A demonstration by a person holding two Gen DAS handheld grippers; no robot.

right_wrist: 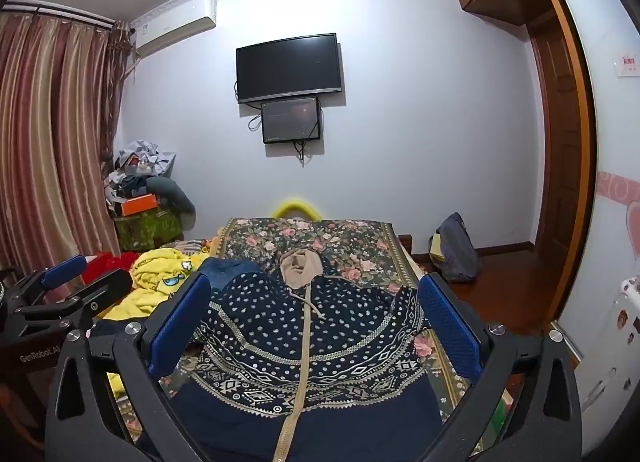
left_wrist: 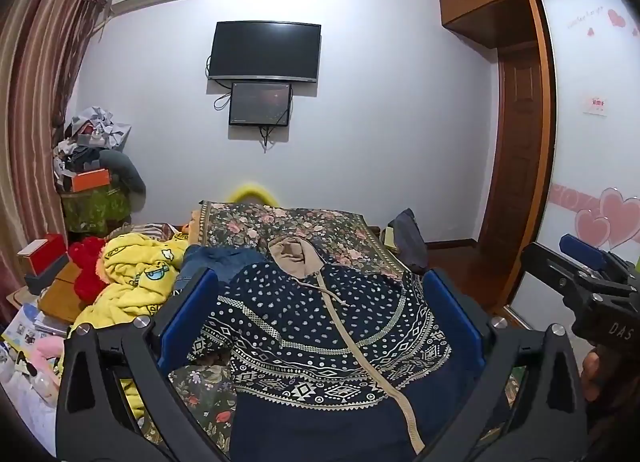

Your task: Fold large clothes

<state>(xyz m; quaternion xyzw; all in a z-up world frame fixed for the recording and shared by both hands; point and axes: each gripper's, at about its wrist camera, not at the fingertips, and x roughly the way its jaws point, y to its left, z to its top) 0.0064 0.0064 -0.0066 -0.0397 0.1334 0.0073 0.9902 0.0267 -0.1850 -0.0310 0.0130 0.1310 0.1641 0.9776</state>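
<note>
One navy patterned hoodie (left_wrist: 320,326) flat on floral bedspread (left_wrist: 288,222), two grippers, left (left_wrist: 320,314) and right (right_wrist: 316,310), spread wide, empty

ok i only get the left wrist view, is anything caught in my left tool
observer: no. Seen side-on from the right wrist view, the left tool is open with nothing between its pads, and it is held left of the hoodie.
operator: what's right of the hoodie, my finger blocks it
observer: a bare strip of floral bedcover, then wood floor.
operator: anything standing over there
observer: a white appliance with stickers, low at the far right.
</note>
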